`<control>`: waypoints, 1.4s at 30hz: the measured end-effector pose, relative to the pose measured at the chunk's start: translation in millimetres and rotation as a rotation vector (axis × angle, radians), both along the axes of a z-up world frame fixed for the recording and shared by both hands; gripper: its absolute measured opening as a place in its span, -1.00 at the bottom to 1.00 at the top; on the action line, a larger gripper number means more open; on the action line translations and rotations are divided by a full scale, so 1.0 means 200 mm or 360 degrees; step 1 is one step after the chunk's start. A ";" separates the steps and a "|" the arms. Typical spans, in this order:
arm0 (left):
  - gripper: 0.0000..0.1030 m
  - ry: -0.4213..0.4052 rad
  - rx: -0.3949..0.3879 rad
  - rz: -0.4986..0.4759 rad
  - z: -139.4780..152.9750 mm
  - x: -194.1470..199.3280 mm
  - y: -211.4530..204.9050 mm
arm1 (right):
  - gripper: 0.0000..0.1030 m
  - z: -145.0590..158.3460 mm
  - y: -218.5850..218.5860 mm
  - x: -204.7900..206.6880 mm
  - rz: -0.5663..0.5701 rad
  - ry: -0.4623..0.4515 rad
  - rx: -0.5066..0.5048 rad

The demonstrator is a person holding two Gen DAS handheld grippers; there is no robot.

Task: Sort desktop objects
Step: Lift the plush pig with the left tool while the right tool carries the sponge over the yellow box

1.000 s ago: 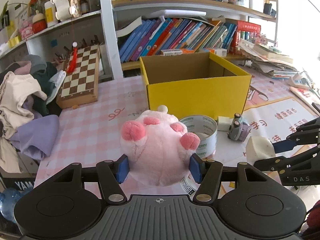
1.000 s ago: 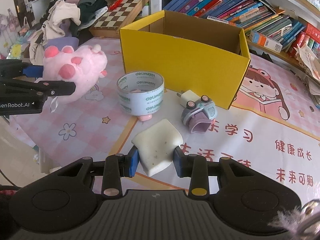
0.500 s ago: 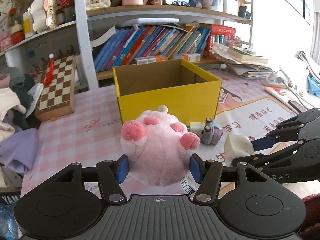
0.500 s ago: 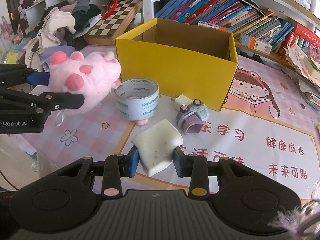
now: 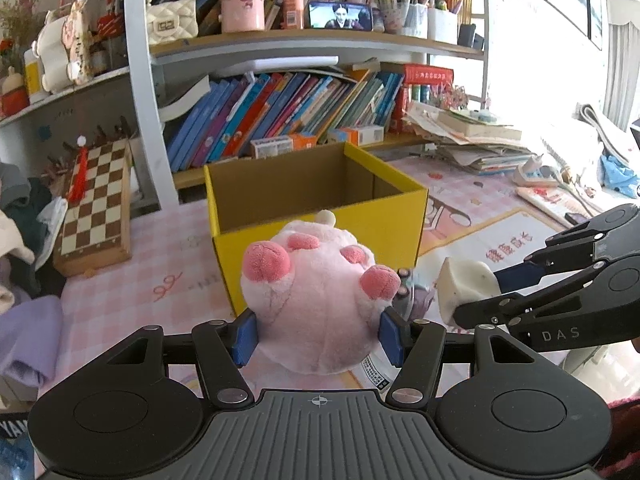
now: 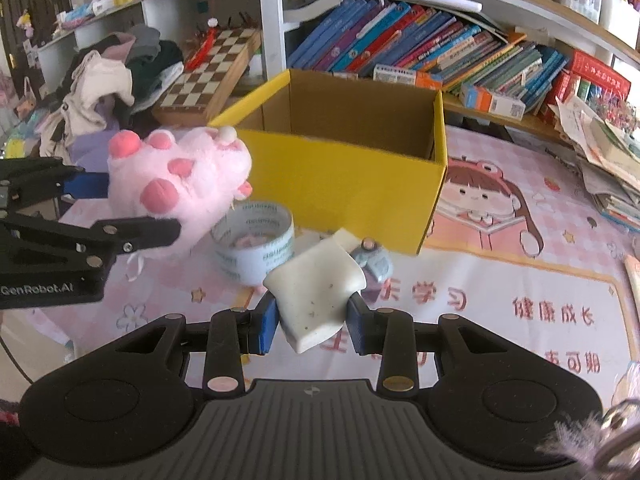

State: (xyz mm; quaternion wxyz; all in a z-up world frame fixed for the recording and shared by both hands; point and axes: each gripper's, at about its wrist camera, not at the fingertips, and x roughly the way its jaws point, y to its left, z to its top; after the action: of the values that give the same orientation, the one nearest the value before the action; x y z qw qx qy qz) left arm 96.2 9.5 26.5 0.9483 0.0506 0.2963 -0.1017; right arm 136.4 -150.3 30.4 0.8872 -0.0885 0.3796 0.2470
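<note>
My left gripper is shut on a pink plush toy and holds it up in front of the open yellow box. It also shows in the right wrist view. My right gripper is shut on a white sponge, raised above the mat; the sponge also shows in the left wrist view. The yellow box looks empty. A roll of tape and a small purple toy car lie on the table before the box.
A chessboard leans at the back left beside a pile of clothes. Shelves of books stand behind the box. Stacked papers lie at the right. A pink printed mat covers the table.
Both grippers have risen and moved toward the yellow box, each still holding its object. The tape roll is now hidden behind the plush in the left wrist view.
</note>
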 end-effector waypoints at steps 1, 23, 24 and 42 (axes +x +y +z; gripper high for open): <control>0.15 -0.0008 -0.0002 -0.0002 0.01 0.01 0.00 | -0.35 0.01 0.00 0.01 0.0005 -0.0006 0.0003; 0.16 -0.0164 0.0025 0.0043 0.16 0.30 -0.06 | -0.35 0.22 -0.02 0.36 0.0117 -0.0146 0.0052; 0.16 -0.0167 0.0027 0.0049 0.16 0.31 -0.06 | -0.35 0.22 -0.03 0.37 0.0123 -0.0149 0.0053; 0.16 -0.0181 0.0103 0.0165 0.20 0.53 -0.08 | -0.35 0.25 -0.02 0.73 0.0252 -0.0185 0.0076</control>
State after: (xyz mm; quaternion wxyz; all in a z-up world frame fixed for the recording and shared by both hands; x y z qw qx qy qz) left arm 201.4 -5.9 65.8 0.9655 0.0716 0.2474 -0.0397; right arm 281.8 -153.5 80.2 0.8873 -0.1111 0.3132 0.3198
